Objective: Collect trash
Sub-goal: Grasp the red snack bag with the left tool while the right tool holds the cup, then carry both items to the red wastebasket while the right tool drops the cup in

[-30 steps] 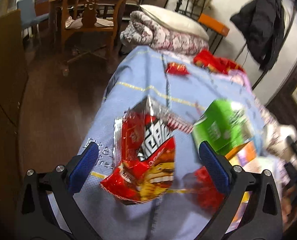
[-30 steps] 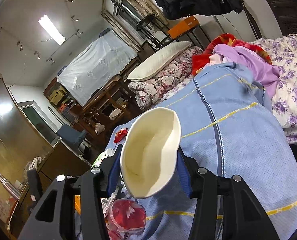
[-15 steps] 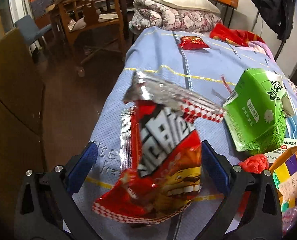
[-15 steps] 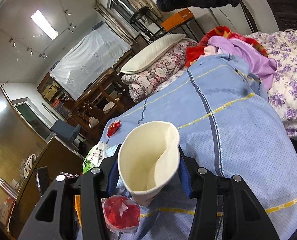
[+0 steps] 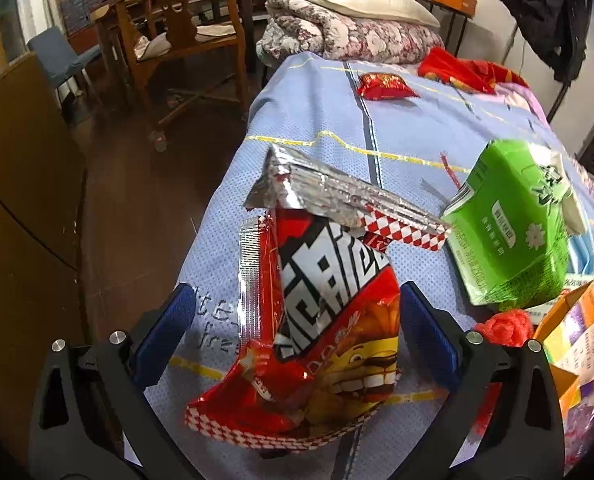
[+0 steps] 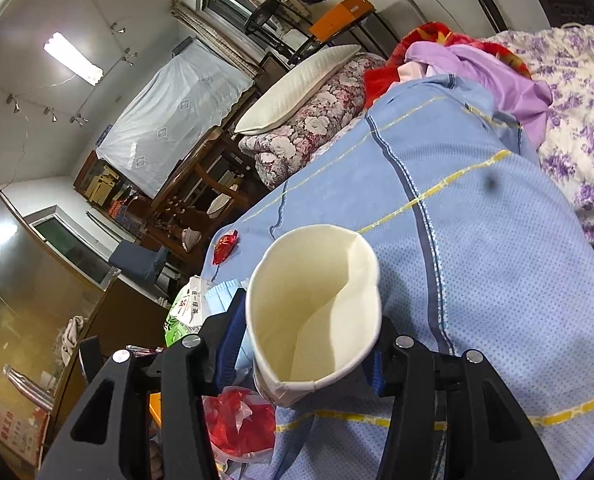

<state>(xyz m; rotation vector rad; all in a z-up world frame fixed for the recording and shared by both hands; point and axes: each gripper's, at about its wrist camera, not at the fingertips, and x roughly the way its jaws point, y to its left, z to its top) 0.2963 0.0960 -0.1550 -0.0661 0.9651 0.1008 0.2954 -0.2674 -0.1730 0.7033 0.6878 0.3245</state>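
Observation:
My left gripper (image 5: 293, 328) is open, its blue pads on either side of a torn red snack bag (image 5: 321, 312) that lies on the blue bedspread (image 5: 317, 120). A green carton (image 5: 509, 224) sits to the right of the bag. A small red wrapper (image 5: 385, 86) lies farther up the bed; it also shows in the right wrist view (image 6: 225, 246). My right gripper (image 6: 305, 336) is shut on a squashed white paper cup (image 6: 313, 312), held above the bedspread (image 6: 477, 260).
A red net ball (image 5: 505, 326) and an orange box (image 5: 573, 344) lie at the right. A clear cup with red scraps (image 6: 237, 424) sits below the right gripper. A wooden chair (image 5: 177, 40) and a folded floral quilt with pillow (image 5: 349, 28) stand beyond the bed.
My left gripper has moved closer to the red snack bag, which now fills the space between the pads. My right gripper has tilted down a little with the cup.

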